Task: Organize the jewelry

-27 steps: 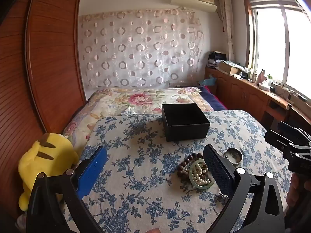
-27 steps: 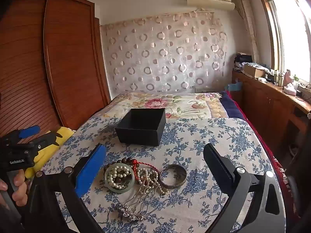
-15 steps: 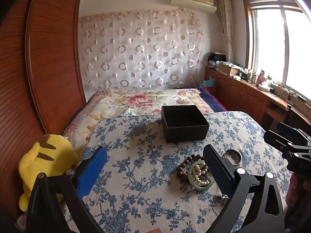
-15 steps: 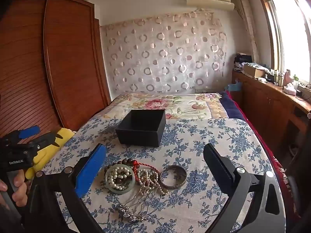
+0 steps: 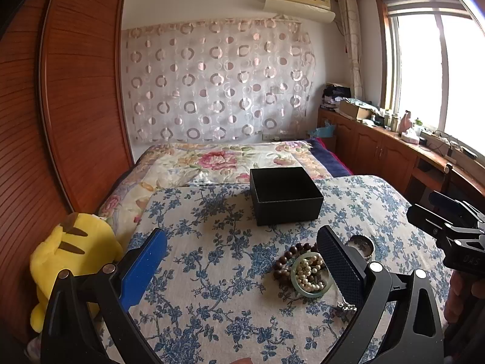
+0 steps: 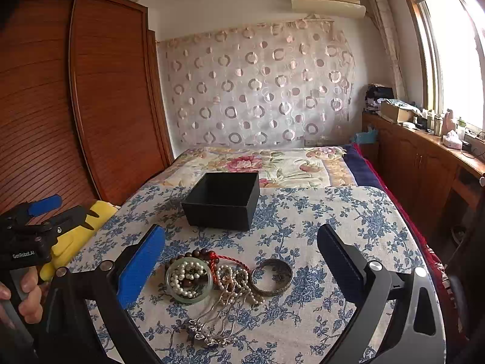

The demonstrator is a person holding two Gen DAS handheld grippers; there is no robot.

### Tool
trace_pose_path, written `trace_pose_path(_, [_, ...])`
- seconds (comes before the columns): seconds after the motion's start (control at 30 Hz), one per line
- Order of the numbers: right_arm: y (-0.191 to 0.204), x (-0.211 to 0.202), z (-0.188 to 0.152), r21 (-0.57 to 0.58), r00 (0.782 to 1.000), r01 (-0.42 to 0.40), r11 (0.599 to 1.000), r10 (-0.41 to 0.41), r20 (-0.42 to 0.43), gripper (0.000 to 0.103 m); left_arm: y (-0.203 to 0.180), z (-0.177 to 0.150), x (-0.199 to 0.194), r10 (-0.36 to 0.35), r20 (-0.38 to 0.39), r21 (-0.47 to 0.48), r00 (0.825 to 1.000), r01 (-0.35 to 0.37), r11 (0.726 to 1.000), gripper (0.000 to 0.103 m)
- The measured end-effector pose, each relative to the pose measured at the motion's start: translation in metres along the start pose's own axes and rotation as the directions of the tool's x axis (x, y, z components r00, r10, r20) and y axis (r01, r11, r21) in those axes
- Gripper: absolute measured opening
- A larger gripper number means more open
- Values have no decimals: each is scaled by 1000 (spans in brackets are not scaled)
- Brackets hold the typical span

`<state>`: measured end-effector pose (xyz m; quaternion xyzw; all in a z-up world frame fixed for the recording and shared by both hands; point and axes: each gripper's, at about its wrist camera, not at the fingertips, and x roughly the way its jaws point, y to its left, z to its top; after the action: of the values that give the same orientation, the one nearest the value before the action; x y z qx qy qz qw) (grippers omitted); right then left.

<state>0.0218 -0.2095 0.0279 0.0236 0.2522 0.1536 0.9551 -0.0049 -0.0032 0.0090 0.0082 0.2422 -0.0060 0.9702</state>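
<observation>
A pile of jewelry lies on the blue-flowered cloth: a pale green bangle (image 6: 188, 282) with a pearl string inside it, dark wooden beads (image 6: 197, 254), a red cord (image 6: 225, 261), a metal bangle (image 6: 272, 276) and a silver hair comb (image 6: 212, 318). An open, empty black box (image 6: 222, 200) stands behind the pile. My right gripper (image 6: 241, 261) is open above the pile. My left gripper (image 5: 241, 261) is open, left of the green bangle (image 5: 309, 274), with its right finger over part of the pile. The black box (image 5: 285, 195) lies beyond it.
A yellow plush toy (image 5: 69, 257) sits at the table's left edge by the wooden wardrobe (image 5: 60, 106). A flowered bed (image 5: 230, 160) lies behind the table. A wooden counter (image 6: 424, 151) with clutter runs under the window on the right.
Both grippers have stayed open and almost still. The left wrist view has shifted very slightly. The jewelry and the box have not moved.
</observation>
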Motion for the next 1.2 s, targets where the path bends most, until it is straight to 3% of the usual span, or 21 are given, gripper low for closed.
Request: trace_pose_path(1.2, [5,-3,2,3,1000,-3,1000,3,6,101,-2,0,-2,2,2,1,1000,-2,1000,96])
